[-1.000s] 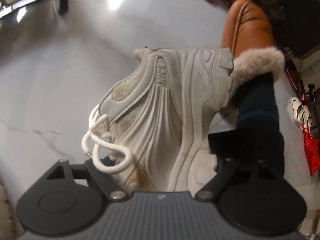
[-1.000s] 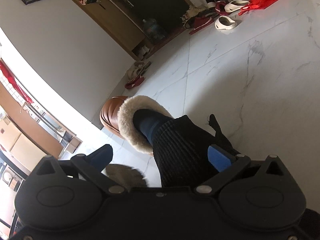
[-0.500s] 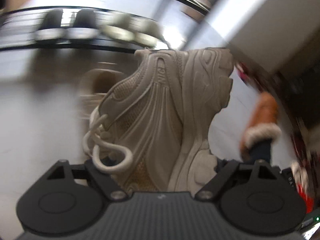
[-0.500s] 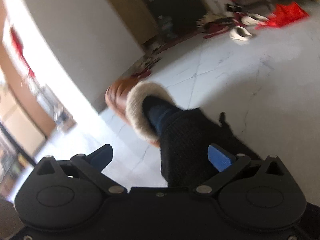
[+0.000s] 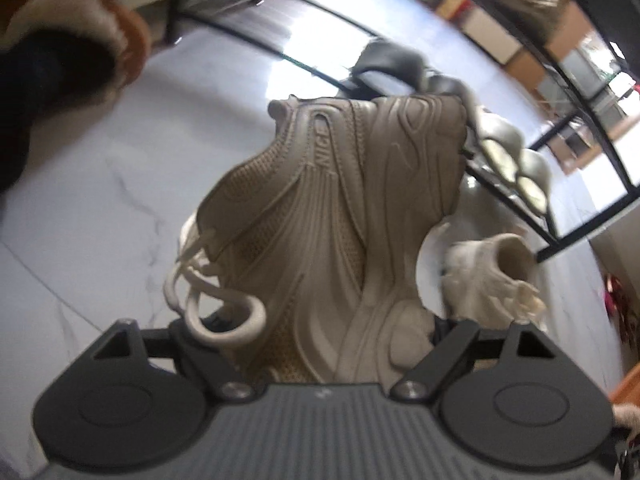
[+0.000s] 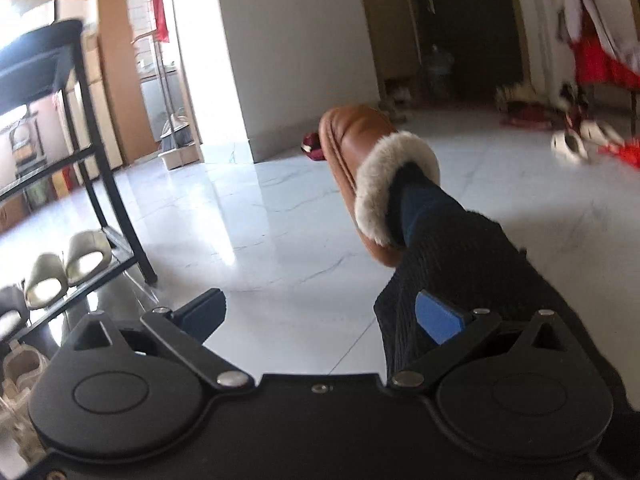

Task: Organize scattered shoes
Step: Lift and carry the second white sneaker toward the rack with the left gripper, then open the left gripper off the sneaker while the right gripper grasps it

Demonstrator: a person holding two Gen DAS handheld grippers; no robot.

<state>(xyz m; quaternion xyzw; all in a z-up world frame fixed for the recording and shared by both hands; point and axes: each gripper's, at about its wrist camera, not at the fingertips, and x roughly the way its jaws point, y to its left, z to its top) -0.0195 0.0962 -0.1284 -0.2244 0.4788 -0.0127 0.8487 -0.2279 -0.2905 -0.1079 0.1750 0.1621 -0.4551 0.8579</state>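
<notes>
The chunky beige mesh-and-leather sneaker sits clamped between the fingers of the left tongs, which are about half open and pressing on its sides near the base. It stands on end in the grip, heel away from the camera, ribbed sole to the right, thick white laces looping out on the left over the left finger. It is lifted clear of the glossy white marble-look floor. Raised letters on the heel strip read "NICE".

Just beyond the sneaker runs a low black metal-frame shoe rack with a pair of pale olive slides and a dark shoe on its shelf. A matching beige sneaker lies on its side on the floor at the rack's foot, just to the right of the held one. The left tongs point steeply down toward the floor in front of the rack.

The right tongs point shallowly downward over open floor — wide open, blue pads apart, with nothing gripped. Ahead of them is the person's leg in dark ribbed trousers and a tan leather slipper with pale fur trim. The same rack stands at the left of that view, the slides on its lower shelf.
</notes>
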